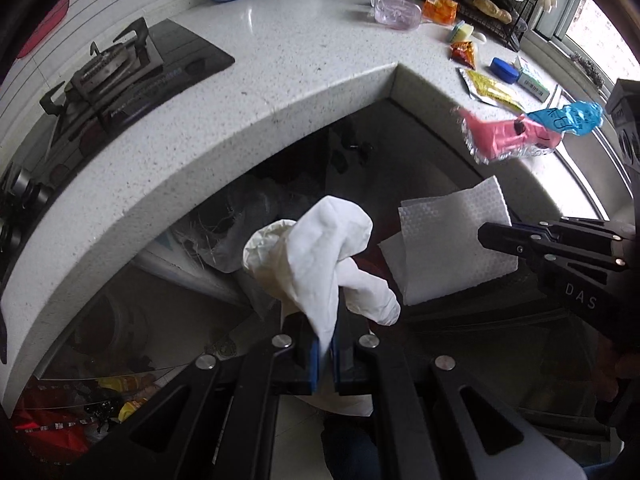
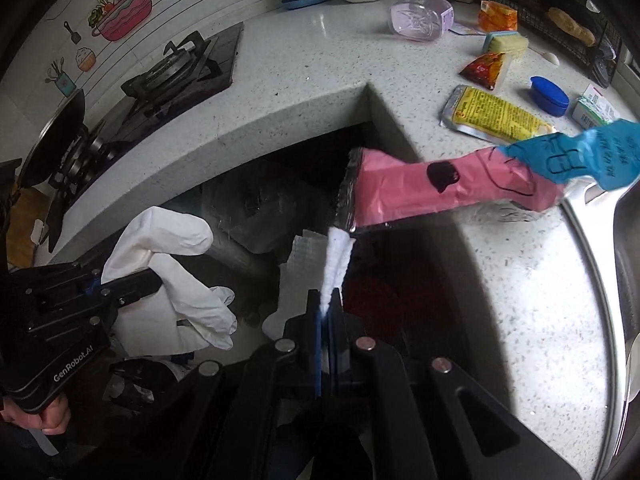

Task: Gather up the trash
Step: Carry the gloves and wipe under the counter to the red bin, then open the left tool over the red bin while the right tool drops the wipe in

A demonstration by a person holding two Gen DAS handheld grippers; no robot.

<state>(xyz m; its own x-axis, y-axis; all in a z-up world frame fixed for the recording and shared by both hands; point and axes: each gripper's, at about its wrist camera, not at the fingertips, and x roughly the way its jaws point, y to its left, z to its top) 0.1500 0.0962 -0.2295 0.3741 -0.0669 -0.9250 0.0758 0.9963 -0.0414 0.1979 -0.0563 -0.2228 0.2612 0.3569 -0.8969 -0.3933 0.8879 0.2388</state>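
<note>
Right now both of my grippers hang past the edge of the white speckled counter (image 1: pixel 280 60), over the dark space below its inner corner. My left gripper (image 1: pixel 325 354) is clamped on a crumpled white glove (image 1: pixel 320 252), whose fingers droop beside the jaws. My right gripper (image 2: pixel 329 320) is pinched tight on a folded white paper towel (image 2: pixel 338 258), which in the left view spreads out flat just off the counter's rim. Down below the counter edge I can make out a bag with rubbish in it (image 1: pixel 60 412), though the shadows blur the details. More litter lies on the counter: a pink and blue wrapper (image 2: pixel 452 188) overhanging the edge, a yellow packet (image 2: pixel 496 114) behind it, a blue cap (image 2: pixel 550 96) and a red sachet (image 2: pixel 484 70) further in.
</note>
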